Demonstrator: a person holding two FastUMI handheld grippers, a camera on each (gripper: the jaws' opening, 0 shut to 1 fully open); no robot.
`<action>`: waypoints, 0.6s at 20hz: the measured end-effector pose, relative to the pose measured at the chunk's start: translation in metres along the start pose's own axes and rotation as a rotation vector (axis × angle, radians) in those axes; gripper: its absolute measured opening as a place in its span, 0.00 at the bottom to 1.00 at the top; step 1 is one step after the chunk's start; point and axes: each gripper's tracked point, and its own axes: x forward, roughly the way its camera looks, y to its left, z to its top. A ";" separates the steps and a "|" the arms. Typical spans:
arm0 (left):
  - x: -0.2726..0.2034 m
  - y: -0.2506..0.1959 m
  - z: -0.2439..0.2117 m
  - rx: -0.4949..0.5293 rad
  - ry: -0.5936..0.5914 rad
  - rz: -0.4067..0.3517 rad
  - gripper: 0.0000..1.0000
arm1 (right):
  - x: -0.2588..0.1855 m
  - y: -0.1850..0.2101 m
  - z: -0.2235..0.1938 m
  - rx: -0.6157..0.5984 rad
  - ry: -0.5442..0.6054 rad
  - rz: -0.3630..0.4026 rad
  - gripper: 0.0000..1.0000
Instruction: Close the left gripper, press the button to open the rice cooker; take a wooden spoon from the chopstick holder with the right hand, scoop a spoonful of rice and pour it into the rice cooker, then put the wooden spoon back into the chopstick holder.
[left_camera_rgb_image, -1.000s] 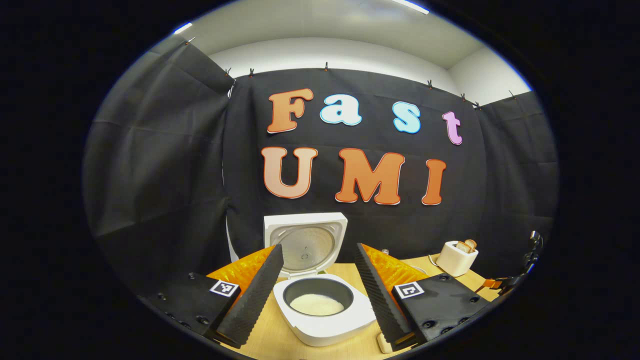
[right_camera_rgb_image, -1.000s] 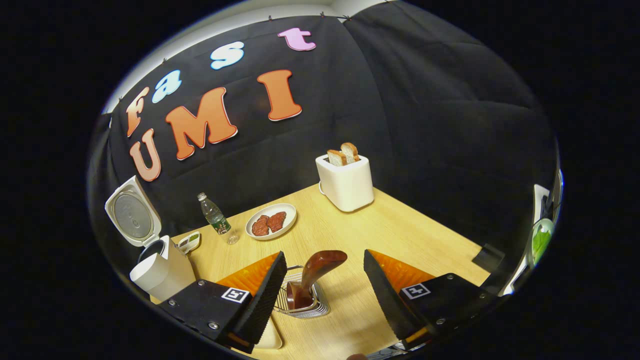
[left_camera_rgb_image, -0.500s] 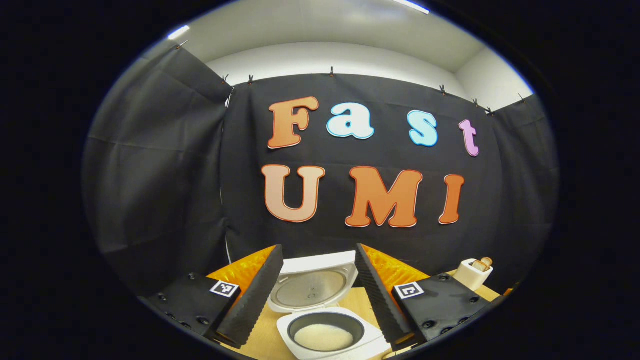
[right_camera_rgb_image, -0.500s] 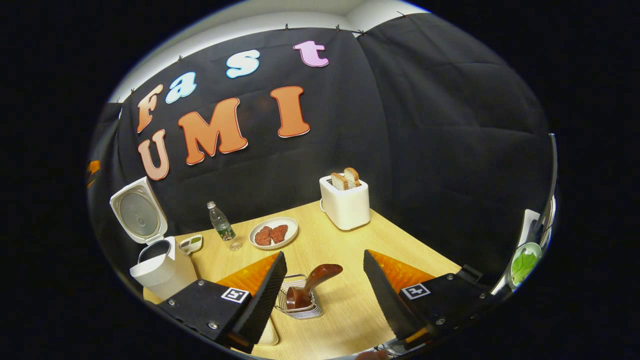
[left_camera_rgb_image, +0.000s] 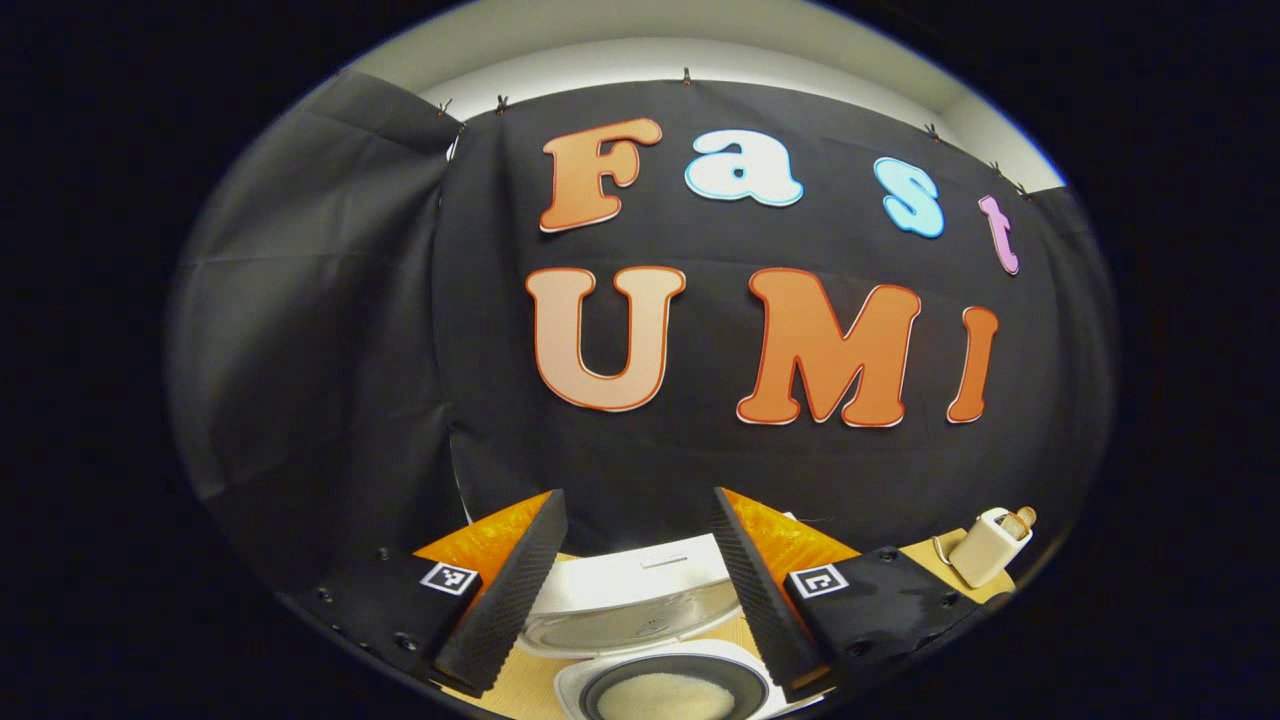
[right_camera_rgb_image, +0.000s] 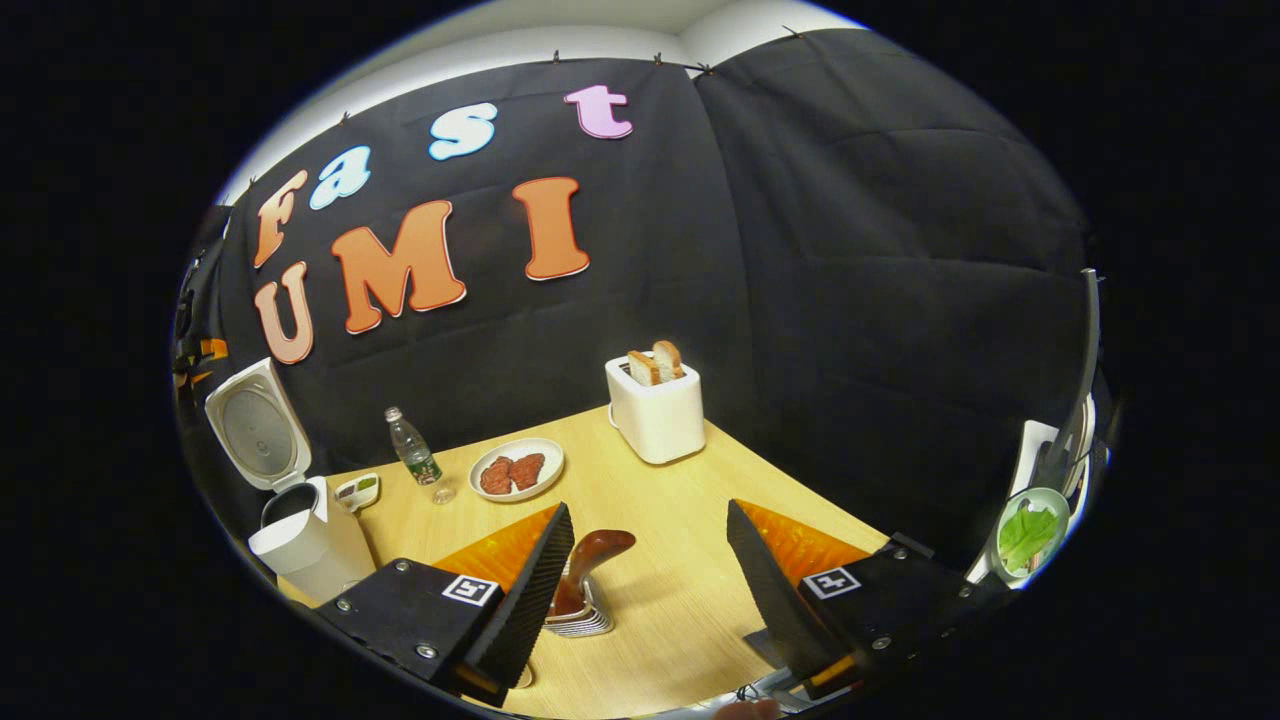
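The white rice cooker (left_camera_rgb_image: 700, 665) sits low between the fingers of my left gripper (left_camera_rgb_image: 637, 492), which is open and empty above it. Its lid (left_camera_rgb_image: 640, 600) stands open and white rice (left_camera_rgb_image: 660, 695) lies in the dark pot. In the right gripper view the rice cooker (right_camera_rgb_image: 305, 545) stands at the far left with its lid (right_camera_rgb_image: 250, 425) up. A dark reddish wooden spoon (right_camera_rgb_image: 592, 555) leans, bowl end up, in the wire chopstick holder (right_camera_rgb_image: 582, 622). My right gripper (right_camera_rgb_image: 648, 506) is open, held back from the spoon, touching nothing.
On the wooden table (right_camera_rgb_image: 680, 580) stand a white toaster (right_camera_rgb_image: 655, 410) with bread slices, a plate of meat (right_camera_rgb_image: 515, 470), a small water bottle (right_camera_rgb_image: 412, 460) and a small dish (right_camera_rgb_image: 358, 490). A dish of green leaves (right_camera_rgb_image: 1030, 530) sits at the far right. The toaster (left_camera_rgb_image: 990, 545) stands right of the cooker.
My left gripper has risen and tilted up, so the cooker has slid to the bottom of its view. My right gripper has drawn back from the spoon and holder, staying open.
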 end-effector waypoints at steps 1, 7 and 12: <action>0.007 0.001 -0.005 -0.002 0.019 0.001 0.97 | -0.001 -0.001 -0.001 0.015 0.008 -0.003 0.95; 0.030 -0.005 -0.024 0.002 0.113 -0.026 0.98 | -0.001 0.008 -0.006 0.009 0.015 0.005 0.95; 0.005 -0.014 -0.037 -0.016 0.144 -0.067 0.98 | -0.011 0.022 -0.007 -0.033 0.011 0.036 0.95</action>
